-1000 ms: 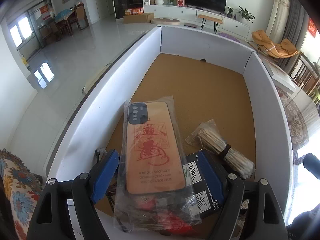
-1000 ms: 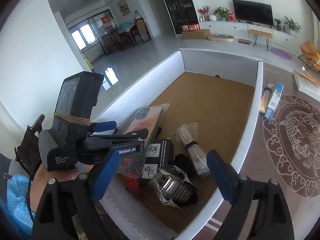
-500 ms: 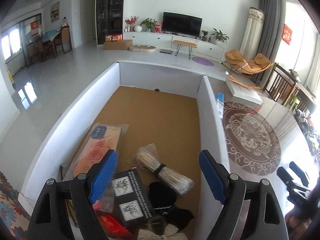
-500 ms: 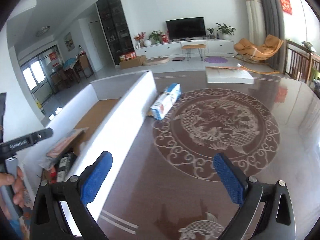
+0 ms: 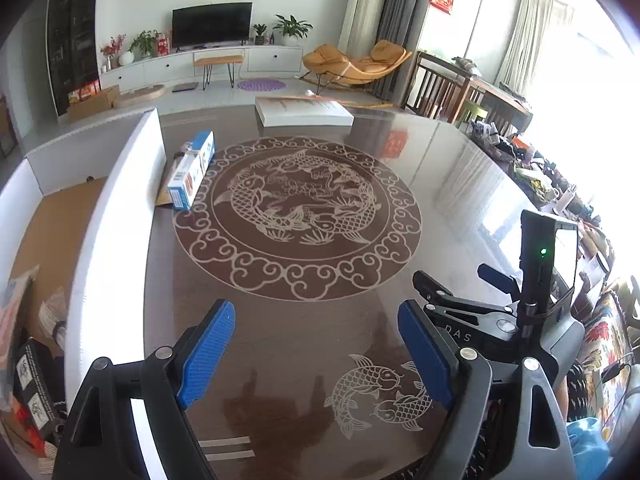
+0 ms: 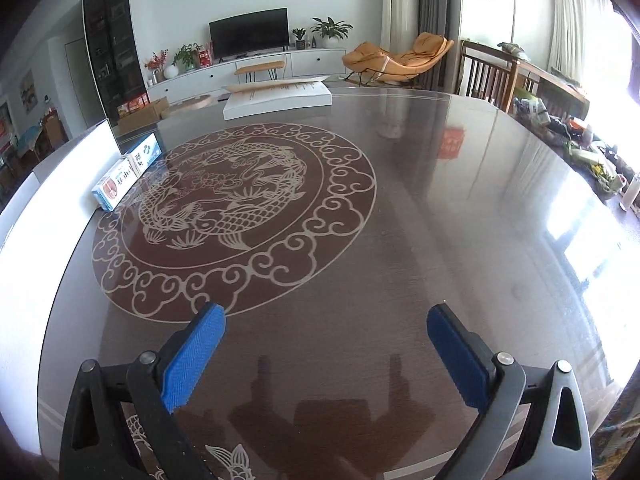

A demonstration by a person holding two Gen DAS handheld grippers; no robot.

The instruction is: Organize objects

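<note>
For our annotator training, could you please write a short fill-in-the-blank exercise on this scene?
1. Between the blue pads of the left hand-held gripper there is ____.
2. The blue and white carton lies on the dark table, outside and beside the ____ bin wall.
3. The round pattern on the table shows ____.
4. The right hand-held gripper is ____.

Missing words: nothing; white; fish; open

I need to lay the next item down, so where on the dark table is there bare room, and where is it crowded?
The table is bare from the fish medallion out to its right edge and near both open grippers, left and right. Taken spots: the blue and white carton against the white box wall, and the flat white box at the far edge. The near corner inside the white box is crowded.
</note>
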